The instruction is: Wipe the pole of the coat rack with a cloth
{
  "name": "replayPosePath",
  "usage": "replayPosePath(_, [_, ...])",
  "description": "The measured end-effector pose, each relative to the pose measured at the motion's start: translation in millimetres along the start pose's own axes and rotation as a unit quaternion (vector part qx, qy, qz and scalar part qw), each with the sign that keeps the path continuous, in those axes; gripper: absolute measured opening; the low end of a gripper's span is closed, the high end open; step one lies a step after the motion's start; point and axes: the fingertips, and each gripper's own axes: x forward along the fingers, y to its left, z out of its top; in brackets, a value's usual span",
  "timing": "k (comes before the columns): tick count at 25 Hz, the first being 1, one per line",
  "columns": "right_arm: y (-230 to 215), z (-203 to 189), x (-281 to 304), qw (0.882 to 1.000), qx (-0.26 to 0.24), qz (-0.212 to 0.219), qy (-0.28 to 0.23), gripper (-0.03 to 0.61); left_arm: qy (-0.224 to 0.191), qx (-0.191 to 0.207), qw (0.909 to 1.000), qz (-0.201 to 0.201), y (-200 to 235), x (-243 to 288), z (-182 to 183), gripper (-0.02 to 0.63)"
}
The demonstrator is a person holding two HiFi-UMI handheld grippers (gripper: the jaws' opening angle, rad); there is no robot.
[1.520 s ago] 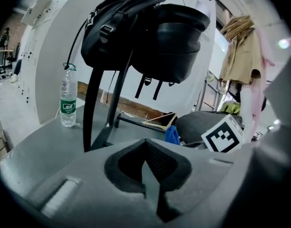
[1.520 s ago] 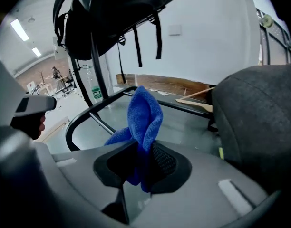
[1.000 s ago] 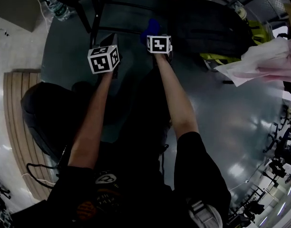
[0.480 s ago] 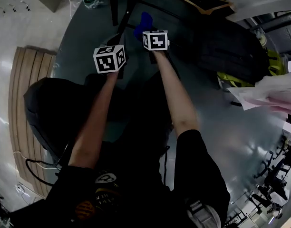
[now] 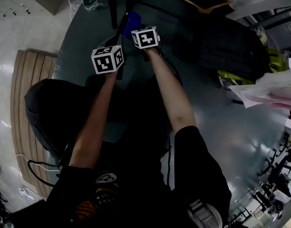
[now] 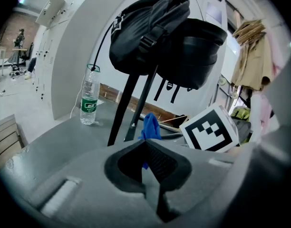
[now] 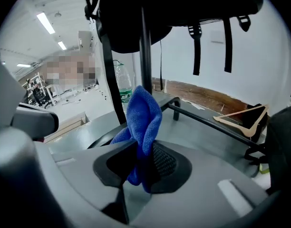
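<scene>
**Entry: cloth at the coat rack pole**

Since half a second ago, head view: the right tongs have shifted sideways toward the pole, carrying the blue cloth with them. The left tongs have hardly changed place.

Right tongs: clamped on the cloth. The lower folds are pinched between the two pads. The rest stands up above them as a loose, rounded bunch.

Cloth vs. pole: in the right gripper view the top of the bunch sits directly in front of the pole's lower part. Contact cannot be confirmed from any view.

Left tongs: jaws drawn together, nothing gripped. They are on the person's left of the pole and a little further back from it than the right tongs. Their camera sees the cloth and the right tongs' marker cube beyond the jaws.

Other items, placed from the pole:
- Black backpack hangs high on the rack, with a second black bag beside it.
- Base bar of the rack runs out low from the pole's foot, to the right in the right gripper view.
- Wooden hanger lies beyond that bar, well apart from the pole.
- Water bottle with a green label stands upright on the grey floor, left of the pole in the left gripper view.
</scene>
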Motion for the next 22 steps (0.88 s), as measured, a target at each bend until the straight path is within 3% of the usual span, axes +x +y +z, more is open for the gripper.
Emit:
replayPosePath(10, [-89.4,-58.7,-59.7,0.995,0.079,-0.054,0.006,0.091,0.024,0.027,0.9971,-0.067,-78.2,30.8,-20.9,0.003])
replayPosePath(16, [-155.1,-103.6,-107.9,0.978,0.161,-0.131,0.004,0.092,0.036,0.035,0.9939,-0.098,-125.3,43.0,-39.7,0.003])
replayPosePath(20, [-163.0,-111.5,-117.5,0.972,0.186,-0.142,-0.005,0.086,0.037,0.042,0.9925,-0.109,-138.2,42.8,-45.7,0.003])
replayPosePath(22, [-162.8,-112.3,-116.1,0.972,0.175,-0.155,-0.003,0.081,0.035,0.040,0.9931,-0.105,-135.7,40.9,-45.6,0.003])
